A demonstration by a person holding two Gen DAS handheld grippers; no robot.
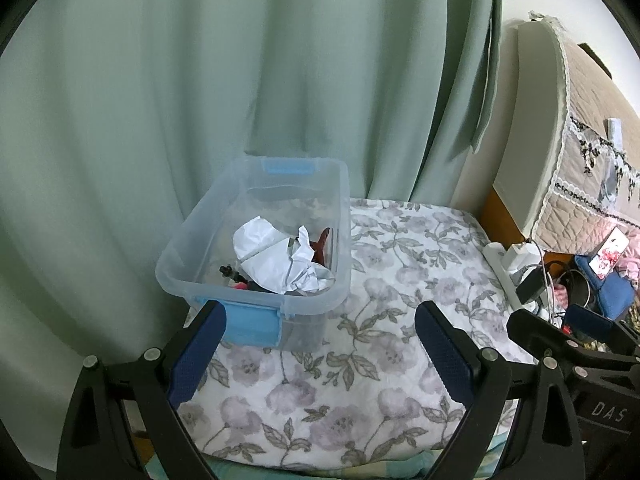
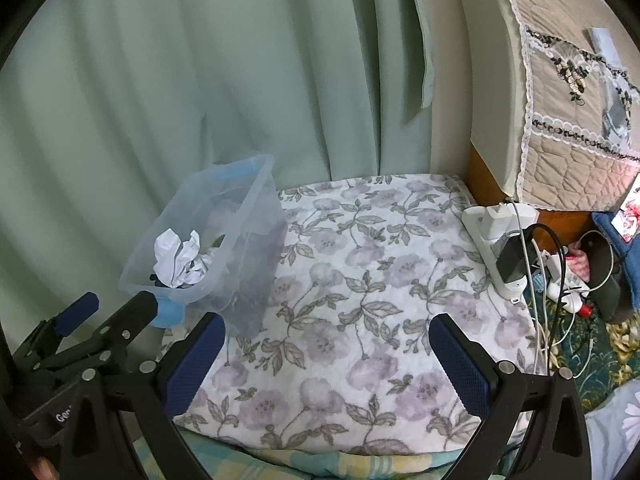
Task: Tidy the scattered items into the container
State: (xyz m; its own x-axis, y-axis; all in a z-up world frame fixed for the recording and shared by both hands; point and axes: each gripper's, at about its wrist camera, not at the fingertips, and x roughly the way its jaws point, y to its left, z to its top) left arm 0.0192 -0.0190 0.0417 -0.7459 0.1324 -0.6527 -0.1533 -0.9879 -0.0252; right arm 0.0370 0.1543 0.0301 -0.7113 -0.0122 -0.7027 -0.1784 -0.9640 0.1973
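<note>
A clear plastic container [image 1: 256, 184] with blue latches stands on the floral quilt [image 1: 400, 264], close to the green curtain. Inside it lie crumpled white paper [image 1: 276, 260], a reddish item [image 1: 322, 246] and small dark bits. My left gripper [image 1: 320, 348] hovers open just in front of the container, nothing between its fingers. In the right wrist view the same container [image 2: 256, 196] sits at the left with the paper [image 2: 176, 260] inside. My right gripper [image 2: 328, 356] is open and empty over the quilt [image 2: 360, 280], right of the left gripper [image 2: 116, 316].
A white power strip [image 2: 492, 236] with chargers and tangled cables lies at the quilt's right edge. Beyond it stand a wooden cabinet under a lace-trimmed quilted cover [image 2: 572, 152], a phone [image 1: 608, 254] and clutter. The green curtain [image 1: 240, 80] hangs behind the container.
</note>
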